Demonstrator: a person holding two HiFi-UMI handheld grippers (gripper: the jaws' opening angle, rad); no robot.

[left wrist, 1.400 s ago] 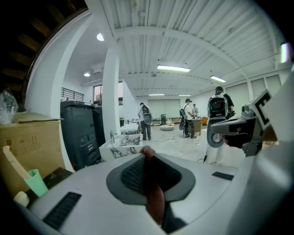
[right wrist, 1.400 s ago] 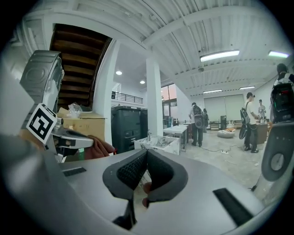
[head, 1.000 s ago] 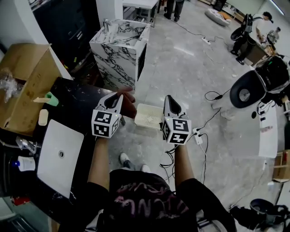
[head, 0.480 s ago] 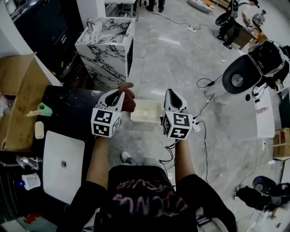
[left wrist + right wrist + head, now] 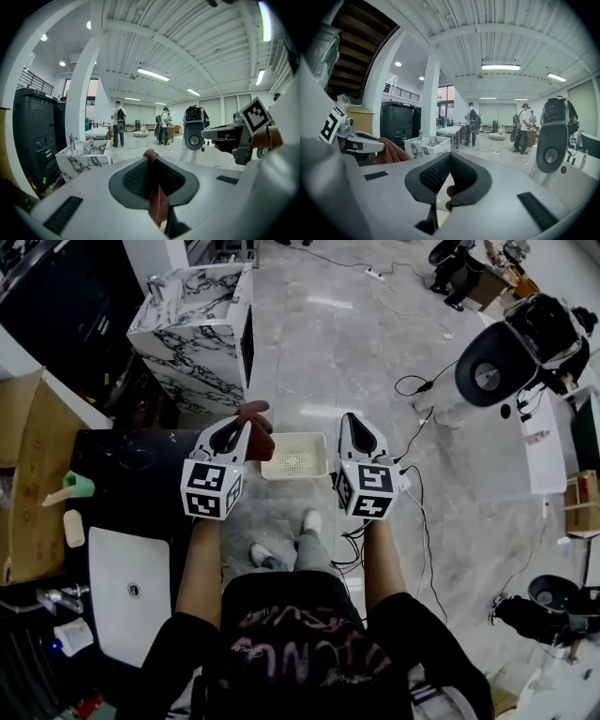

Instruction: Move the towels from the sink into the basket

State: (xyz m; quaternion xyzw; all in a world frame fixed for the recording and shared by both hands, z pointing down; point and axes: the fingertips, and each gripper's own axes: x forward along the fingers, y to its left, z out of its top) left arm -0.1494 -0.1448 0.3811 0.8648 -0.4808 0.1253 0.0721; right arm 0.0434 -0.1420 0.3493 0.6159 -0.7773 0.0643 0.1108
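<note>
The left gripper [image 5: 236, 427] pinches a rust-red towel [image 5: 258, 435]; it looks soft, light and limp, so a bunched fold should grip best; it hangs at nine o'clock of the basket [image 5: 295, 474]; the right gripper [image 5: 350, 420] is pressed together, empty.

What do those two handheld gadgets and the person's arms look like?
The left gripper and right gripper are white tapered shells with dark ribbed pads, each carrying a cube of black-and-white square markers. The person wears a black short-sleeved T-shirt with pinkish lettering.
</note>
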